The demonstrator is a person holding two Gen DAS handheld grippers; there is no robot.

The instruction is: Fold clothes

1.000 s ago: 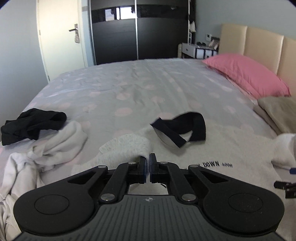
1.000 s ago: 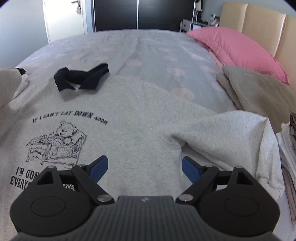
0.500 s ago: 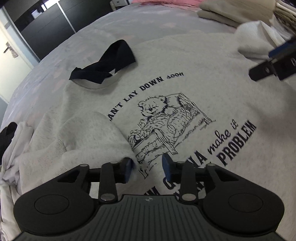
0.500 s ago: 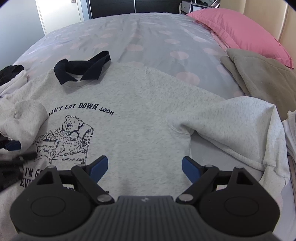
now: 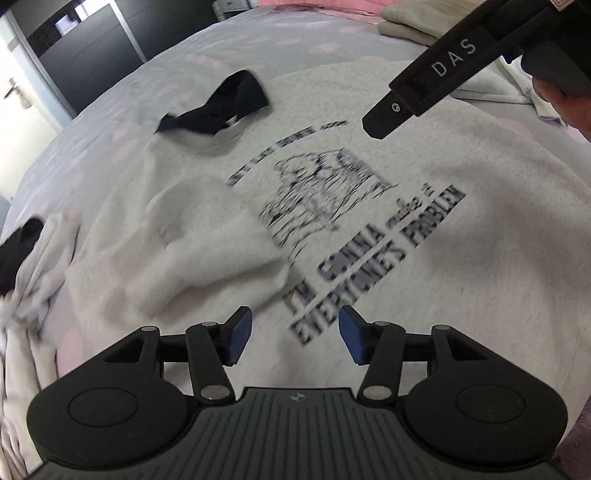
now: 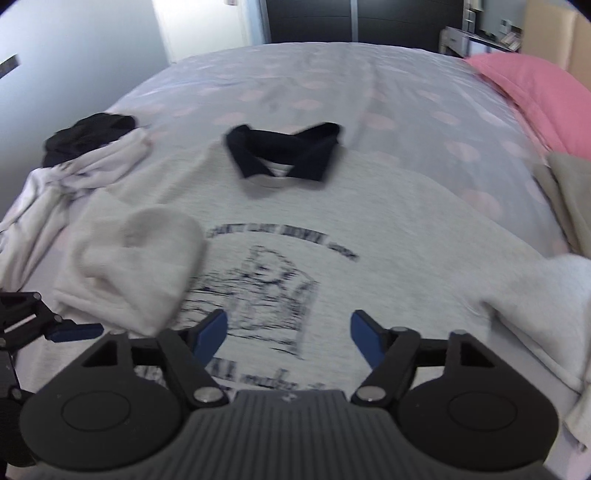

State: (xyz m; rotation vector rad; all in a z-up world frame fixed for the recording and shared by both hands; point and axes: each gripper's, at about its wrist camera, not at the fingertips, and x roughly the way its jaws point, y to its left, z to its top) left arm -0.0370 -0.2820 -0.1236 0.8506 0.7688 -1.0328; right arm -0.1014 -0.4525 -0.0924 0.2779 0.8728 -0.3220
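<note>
Bedroom, daylight: a grey sweatshirt point(image 6: 388, 236) w/ dark collar point(image 6: 284, 155) lies front-up, spread flat on a bed point(image 6: 295, 85) covered in a pale lilac sheet w/ pink dots. One sleeve point(image 6: 147, 254) is folded in over the chest, next to the printed bear graphic point(image 5: 325, 192). A crumpled white garment point(image 6: 74, 173) and a black one point(image 6: 88, 136) sit at the bed's left edge; a pink pillow point(image 6: 535, 99) and a beige cloth point(image 6: 572, 195) lie to the right, near a padded headboard. Dark wardrobe point(image 6: 351, 18) and a white door at the far wall.

Left hand-held gripper point(image 5: 295, 334) hovers over the shirt's lower print, jaws apart and opening, nothing btwn them. Right hand-held gripper point(image 6: 288, 334) hangs over the chest, jaws wide but closing, also holding nothing.

Motion blur smears the lettering; only part reads. The shirt's hem and right sleeve end run out of frame. A bit of the person's hand point(image 5: 565, 107) shows at the left view's edge.
</note>
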